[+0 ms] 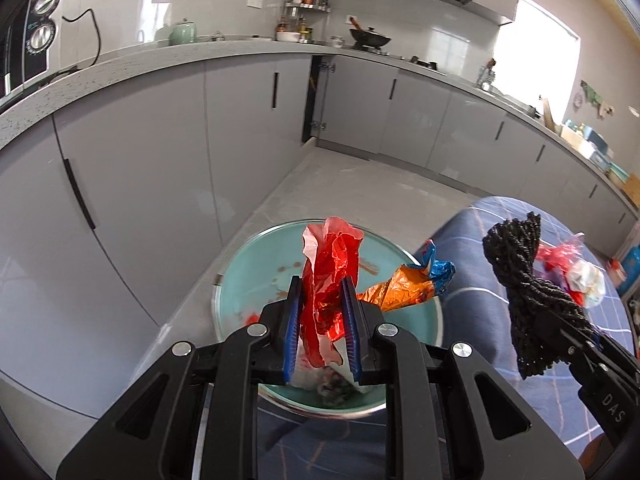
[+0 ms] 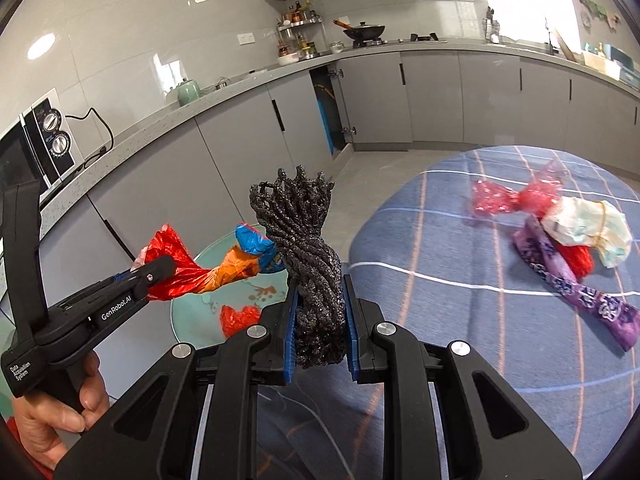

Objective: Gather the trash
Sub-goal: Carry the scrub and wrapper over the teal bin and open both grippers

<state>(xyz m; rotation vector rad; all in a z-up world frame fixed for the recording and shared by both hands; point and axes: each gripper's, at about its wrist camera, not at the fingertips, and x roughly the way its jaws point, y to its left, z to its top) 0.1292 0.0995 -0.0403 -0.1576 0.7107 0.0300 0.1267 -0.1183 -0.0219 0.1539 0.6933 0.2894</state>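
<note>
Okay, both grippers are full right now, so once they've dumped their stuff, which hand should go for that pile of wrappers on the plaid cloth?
Right, probably. The wrapper pile lies on the right gripper side; the left gripper is over the teal plate.

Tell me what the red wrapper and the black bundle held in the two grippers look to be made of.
Red wrapper: thin glossy plastic or foil film, judging by its sharp crinkles and bright glints. Black bundle: twisted cord or rough netting, probably synthetic; its strands are coiled and faintly sparkly, though the exact fibre cannot be told.
</note>
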